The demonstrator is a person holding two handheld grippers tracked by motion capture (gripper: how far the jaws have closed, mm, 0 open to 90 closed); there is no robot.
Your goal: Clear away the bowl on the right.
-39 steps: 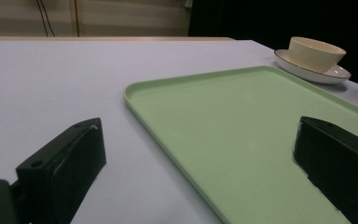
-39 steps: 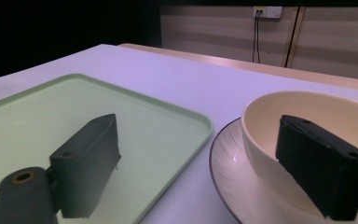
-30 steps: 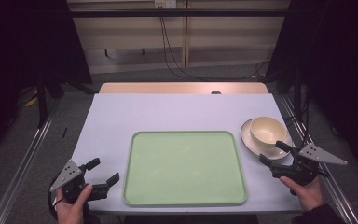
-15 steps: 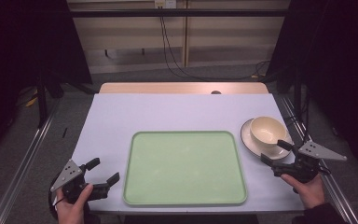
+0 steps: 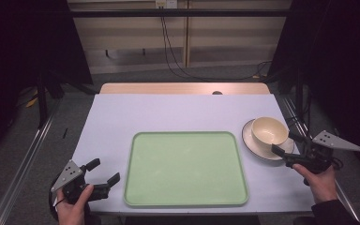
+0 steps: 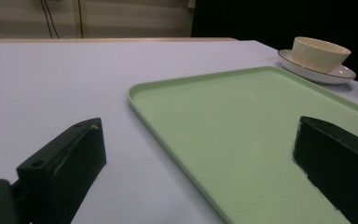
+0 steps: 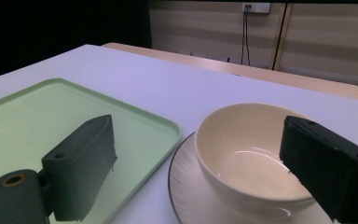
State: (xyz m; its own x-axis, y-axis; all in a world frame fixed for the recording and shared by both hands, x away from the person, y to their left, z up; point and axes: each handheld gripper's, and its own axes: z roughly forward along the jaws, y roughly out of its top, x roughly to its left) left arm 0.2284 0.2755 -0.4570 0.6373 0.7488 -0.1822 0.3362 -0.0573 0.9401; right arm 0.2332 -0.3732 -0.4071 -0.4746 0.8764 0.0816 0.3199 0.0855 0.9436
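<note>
- Reaching toward the cream bowl [image 5: 268,131], the right gripper [image 5: 287,145] hovers at the near right edge of the plate [image 5: 253,145] that the bowl sits on, its jaws spread wide and holding nothing.
- Taking the green tray [image 5: 185,168] as the landmark, bowl and plate sit just beside its far right corner, apart from its rim; the plate's edge comes close to the tray without overlapping it.
- Seen along the right gripper, the bowl [image 7: 251,154] lies straight ahead between the two jaws, slightly toward the right one.
- The bowl is round, so no long axis matters; a grip on its rim looks the likely next step.
- The left gripper [image 5: 103,173] rests off the tray's near left corner, jaws also apart and empty, well away from the bowl, so the right hand [image 5: 321,180] is plainly the nearer one.
</note>
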